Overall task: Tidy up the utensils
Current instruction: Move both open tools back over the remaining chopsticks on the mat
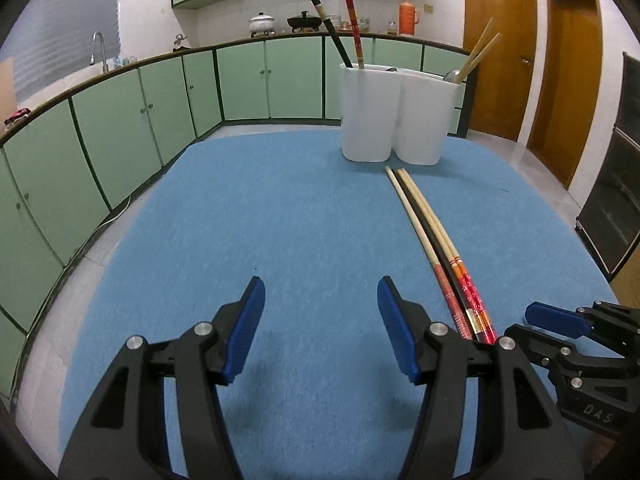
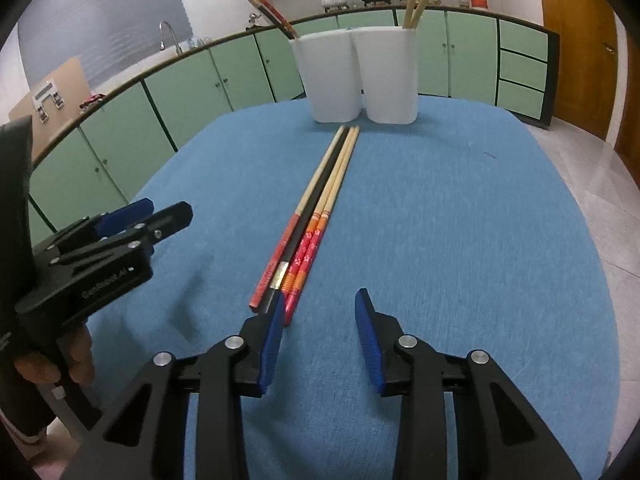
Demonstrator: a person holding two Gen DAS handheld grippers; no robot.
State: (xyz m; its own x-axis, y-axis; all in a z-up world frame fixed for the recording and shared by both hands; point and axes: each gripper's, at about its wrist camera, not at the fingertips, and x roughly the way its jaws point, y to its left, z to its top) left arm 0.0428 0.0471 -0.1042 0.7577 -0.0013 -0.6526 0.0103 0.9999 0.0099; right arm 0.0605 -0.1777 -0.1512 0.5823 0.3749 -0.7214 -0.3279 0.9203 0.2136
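Observation:
Several chopsticks (image 1: pixel 432 232) lie side by side on the blue table cloth (image 1: pixel 280 208), pale with red patterned handles, one black; they also show in the right wrist view (image 2: pixel 320 208). A white two-compartment holder (image 1: pixel 394 114) stands at the far side with a black and a red chopstick in the left compartment and two wooden ones in the right; it also shows in the right wrist view (image 2: pixel 360 76). My left gripper (image 1: pixel 320 300) is open and empty, left of the handles. My right gripper (image 2: pixel 320 312) is open and empty, its left finger beside the handle ends.
Green kitchen cabinets (image 1: pixel 160 92) run behind the table, with a sink tap (image 1: pixel 99 46) and pots on the counter. Wooden doors (image 1: pixel 568 72) stand at the right. The table's edges drop off to a tiled floor (image 2: pixel 600 184).

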